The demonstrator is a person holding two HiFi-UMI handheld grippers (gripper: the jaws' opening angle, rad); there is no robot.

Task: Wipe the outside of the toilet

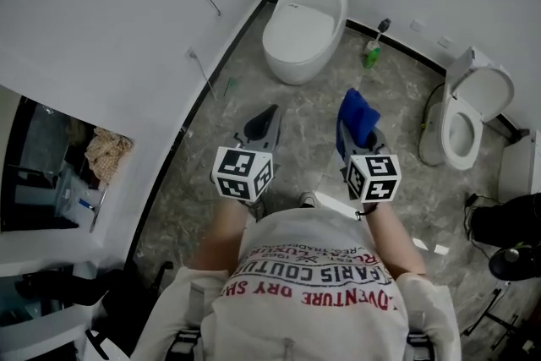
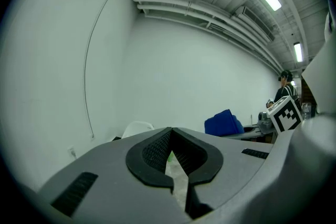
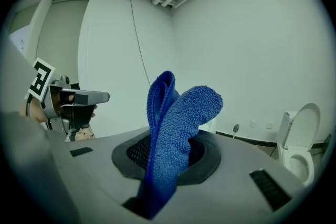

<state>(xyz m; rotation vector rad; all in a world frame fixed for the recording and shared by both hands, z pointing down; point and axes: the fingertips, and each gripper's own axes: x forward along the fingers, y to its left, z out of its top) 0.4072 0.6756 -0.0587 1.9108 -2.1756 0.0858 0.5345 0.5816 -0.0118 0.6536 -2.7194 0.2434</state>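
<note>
- Right gripper [image 3: 169, 157]: jaws clamped on a blue cloth [image 3: 176, 128]. The cloth is pinched low down. A thick folded lobe stands free above the pads and leans to one side.
- Left gripper [image 2: 170, 160]: jaws closed tip to tip with nothing between them; only a sliver of floor shows through the gap behind the tips.
- Head view: both grippers are held out in front of the person, side by side over the marble floor [image 1: 304, 118] and well apart from any porcelain. Judgement: wiping not yet started.
- Two toilets are in reach of a walk. The lid-down toilet [image 1: 303, 25] sits ahead by the wall and the lid-up toilet [image 1: 467, 110] stands to the right. I cannot tell which one is meant.
- Risk 1: the cloth may drag out of the jaws. Cause: the grip is on the lower part only, and friction on the curved shell would pull against it.
- Risk 2: bare jaw or housing may scrape the porcelain. Cause: the lobe flops aside under pressure, leaving hard plastic leading.
- Risk 3: the green bottle [image 1: 371, 55] may get knocked over. Cause: it stands on the floor between the two toilets, beside the lid-down toilet's flank.
- Risk 4: the cable [image 1: 428, 116] looped near the lid-up toilet's base may snag. Cause: a low sweep round that side.
- Risk 5: the wrong unit gets wiped, or patches are missed at the back against the wall.
</note>
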